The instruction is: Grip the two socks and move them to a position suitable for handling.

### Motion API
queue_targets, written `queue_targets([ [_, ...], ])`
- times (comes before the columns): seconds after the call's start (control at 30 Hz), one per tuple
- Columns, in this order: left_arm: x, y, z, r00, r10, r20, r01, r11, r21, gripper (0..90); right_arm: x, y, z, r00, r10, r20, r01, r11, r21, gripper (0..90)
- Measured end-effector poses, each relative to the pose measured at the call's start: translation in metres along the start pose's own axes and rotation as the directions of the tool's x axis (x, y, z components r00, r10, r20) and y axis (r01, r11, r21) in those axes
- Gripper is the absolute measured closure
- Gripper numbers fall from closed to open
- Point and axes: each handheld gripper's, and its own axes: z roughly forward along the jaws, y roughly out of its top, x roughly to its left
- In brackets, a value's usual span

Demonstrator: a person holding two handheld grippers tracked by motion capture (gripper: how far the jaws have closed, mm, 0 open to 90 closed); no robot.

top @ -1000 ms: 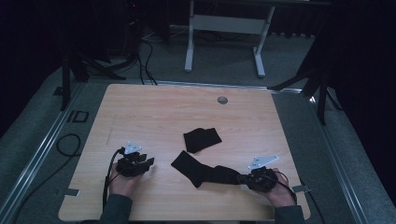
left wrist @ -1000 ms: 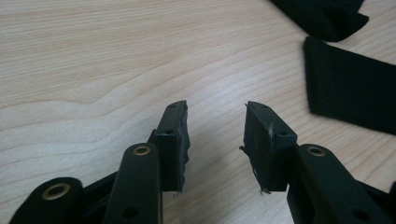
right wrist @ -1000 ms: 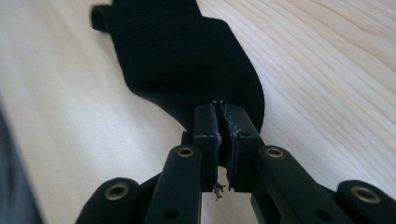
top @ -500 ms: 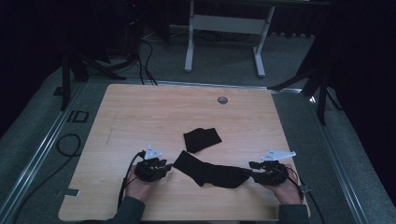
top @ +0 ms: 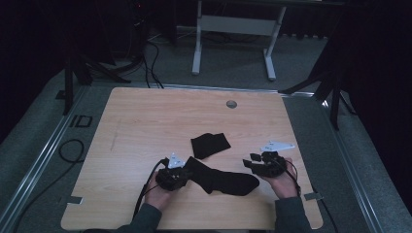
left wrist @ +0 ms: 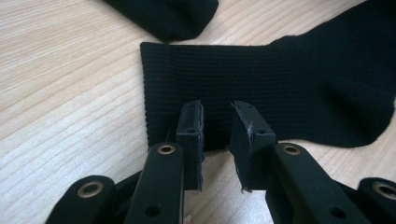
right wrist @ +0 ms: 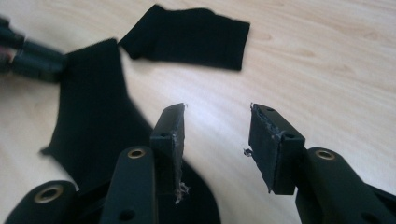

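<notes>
From above, a long black sock [top: 221,177] lies flat across the near part of the wooden counter [top: 145,126], with a second, folded black sock [top: 210,144] just beyond it, the two close together or barely touching. The left gripper [top: 180,171] sits at the long sock's cuff end and the right gripper [top: 250,164] stands just off its toe end, lifted a little above the wood. The left gripper view gives what the high view cannot: the ribbed cuff [left wrist: 205,88] lies square and flat on the counter, and the two black fingers [left wrist: 191,128] stand over its near edge, one to each side of a narrow strip of fabric. These fingers have just been closing, yet a gap shows between them and their pads do not press the cloth. The rounded end of the folded sock [left wrist: 173,16] lies just past the cuff in that view. The right gripper view shows its own fingers [right wrist: 170,135] spread well apart with bare wood between them; they have just been opening, and nothing is held. The long sock [right wrist: 93,130] runs off from beneath the left-hand finger there, the folded sock [right wrist: 196,37] lies farther off, and the other gripper [right wrist: 32,58] appears blurred at the far edge. On the far side of the counter a small round grommet [top: 231,104] sits in the wood, well apart from the socks. Nothing lies between either gripper and the long sock.
</notes>
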Motion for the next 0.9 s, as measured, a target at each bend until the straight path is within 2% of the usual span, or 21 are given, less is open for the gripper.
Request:
queue_targets([
  [0.33,0.002,-0.003,-0.002,1.0000,0.004,-0.004,-0.004,1.0000,0.002,77.9,-0.009,0.030,0.052,0.9975,0.032,0.063,-0.035,0.998,0.056,59.4],
  [0.4,0.003,-0.004,-0.003,1.0000,0.003,-0.002,-0.003,1.0000,0.001,78.0,-0.010,0.032,0.058,0.9969,0.033,0.071,-0.038,0.997,0.063,59.6],
  [0.5,0.004,-0.006,-0.005,1.0000,-0.004,0.000,0.004,1.0000,0.004,77.9,-0.013,0.040,0.075,0.9940,0.058,0.093,-0.066,0.994,0.086,60.7],
  [0.77,0.007,-0.008,-0.010,0.9999,-0.008,0.007,0.008,0.9998,0.016,77.8,-0.014,0.050,0.103,0.9897,0.082,0.117,-0.096,0.989,0.114,62.5],
  [0.9,0.009,-0.009,-0.011,0.9999,-0.010,0.007,0.009,0.9998,0.017,77.8,-0.017,0.051,0.118,0.9841,0.113,0.137,-0.131,0.983,0.131,65.2],
])
